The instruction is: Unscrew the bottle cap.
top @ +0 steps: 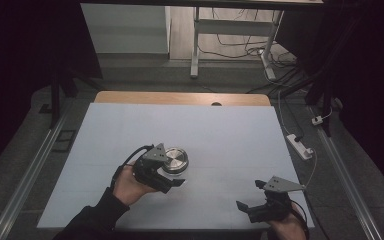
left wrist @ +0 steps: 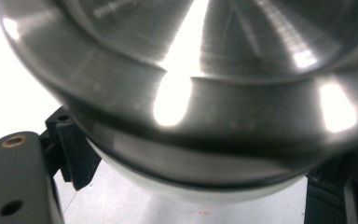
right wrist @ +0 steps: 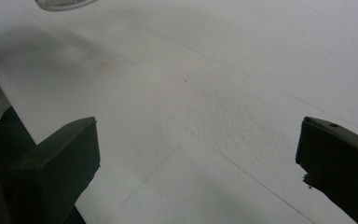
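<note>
A round brushed-steel object (top: pixel 176 160) with a raised centre sits left of the middle of the white table sheet (top: pixel 220 130). My left gripper (top: pixel 172 169) reaches it from the near side and is shut on it, with a hand behind it. In the left gripper view the steel object (left wrist: pixel 242 116) looms very close, its pale underside above the sheet, and a black finger (left wrist: pixel 74 154) stands at each side of its lower edge. My right gripper (top: pixel 250 196) hovers at the near right of the table. Its jaws stand wide open over bare sheet (right wrist: pixel 198 163).
A wooden strip (top: pixel 180 98) borders the table's far edge. A white power strip (top: pixel 300 146) and cables lie on the floor to the right. Metal rails (top: pixel 27 185) run along both sides. A pale round edge (right wrist: pixel 63 3) shows at the right gripper view's top left.
</note>
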A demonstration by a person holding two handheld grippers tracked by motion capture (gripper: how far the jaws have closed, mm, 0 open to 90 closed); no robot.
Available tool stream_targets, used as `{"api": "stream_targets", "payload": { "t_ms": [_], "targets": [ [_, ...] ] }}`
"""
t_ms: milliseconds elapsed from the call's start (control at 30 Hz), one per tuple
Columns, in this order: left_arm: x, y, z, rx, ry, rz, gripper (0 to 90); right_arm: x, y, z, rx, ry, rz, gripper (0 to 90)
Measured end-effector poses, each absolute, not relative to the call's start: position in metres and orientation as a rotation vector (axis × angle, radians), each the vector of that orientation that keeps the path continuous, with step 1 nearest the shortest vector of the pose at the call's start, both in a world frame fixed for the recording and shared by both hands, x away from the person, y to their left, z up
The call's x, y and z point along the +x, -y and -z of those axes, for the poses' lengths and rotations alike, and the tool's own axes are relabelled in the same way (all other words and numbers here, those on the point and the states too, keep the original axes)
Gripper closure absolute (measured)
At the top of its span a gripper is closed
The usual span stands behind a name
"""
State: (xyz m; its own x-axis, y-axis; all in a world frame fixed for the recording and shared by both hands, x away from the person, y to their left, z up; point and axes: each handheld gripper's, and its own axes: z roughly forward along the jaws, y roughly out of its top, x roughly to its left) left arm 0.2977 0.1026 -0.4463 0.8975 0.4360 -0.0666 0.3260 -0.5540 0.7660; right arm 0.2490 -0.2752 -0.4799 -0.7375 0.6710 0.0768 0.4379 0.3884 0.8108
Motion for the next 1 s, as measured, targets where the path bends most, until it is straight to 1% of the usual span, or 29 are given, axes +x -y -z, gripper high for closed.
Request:
{"api": "stream_targets", "payload": {
  "t_ms": [433, 700, 1000],
  "targets": [
    [0.299, -0.103, 0.447, 2.197, -0.536, -0.144, 15.7, 0.255, 0.249, 0.468, 0.878, -2.415, -1.420, 0.0],
    [0.298, -0.103, 0.447, 2.191, -0.538, -0.152, 15.7, 0.262, 0.225, 0.456, 0.821, -2.473, -1.471, 0.0],
    [0.297, -0.103, 0.447, 2.189, -0.539, -0.166, 15.8, 0.273, 0.195, 0.442, 0.764, -2.506, -1.436, 0.0]
  ]
}}
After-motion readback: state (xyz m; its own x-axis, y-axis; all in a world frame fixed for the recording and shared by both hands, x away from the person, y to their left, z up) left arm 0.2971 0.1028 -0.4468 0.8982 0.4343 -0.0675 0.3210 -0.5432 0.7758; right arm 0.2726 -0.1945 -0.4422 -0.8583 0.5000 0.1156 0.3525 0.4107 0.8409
